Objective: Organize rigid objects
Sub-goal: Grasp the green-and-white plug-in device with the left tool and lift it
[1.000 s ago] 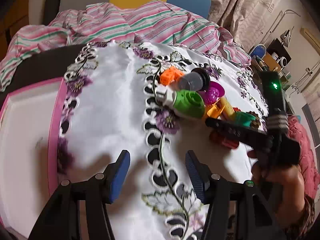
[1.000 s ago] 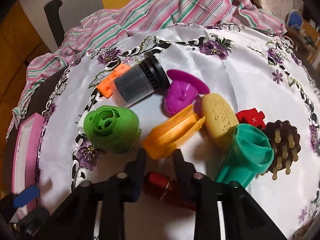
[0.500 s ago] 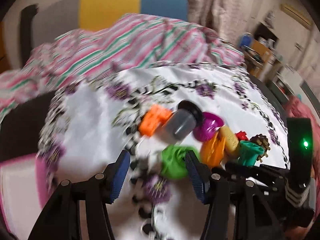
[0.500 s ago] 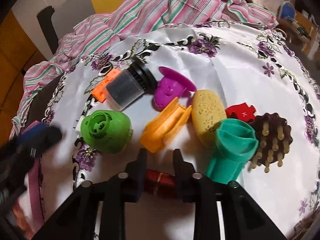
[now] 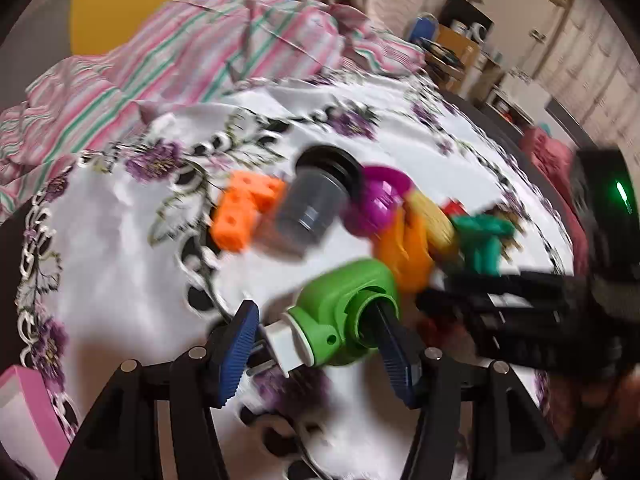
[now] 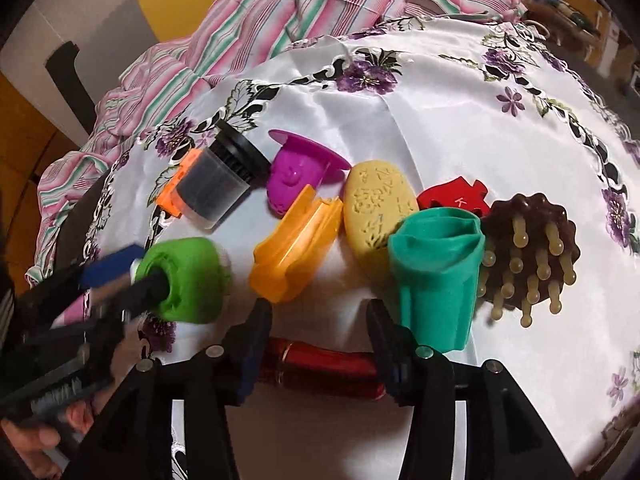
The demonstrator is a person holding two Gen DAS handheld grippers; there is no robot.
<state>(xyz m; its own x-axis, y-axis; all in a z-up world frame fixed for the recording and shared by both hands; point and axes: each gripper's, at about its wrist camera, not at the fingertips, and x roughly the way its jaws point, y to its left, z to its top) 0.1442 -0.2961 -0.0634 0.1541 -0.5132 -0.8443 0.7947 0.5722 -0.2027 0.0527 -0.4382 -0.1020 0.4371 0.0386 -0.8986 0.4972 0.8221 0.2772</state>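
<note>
On the white floral table | my left gripper (image 5: pixel 316 344) straddles the green round plastic adapter (image 5: pixel 346 312), jaws wide, not gripping | right gripper (image 6: pixel 318 344) opening over the red metallic tube (image 6: pixel 320 368), lying crosswise.

Both wrist cams look steeply down, close up; share toy pile (image 5: pixel 360 232) (image 6: pixel 320 220).

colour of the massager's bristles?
Pale yellow bristles on a dark brown massager; right wrist view.
</note>
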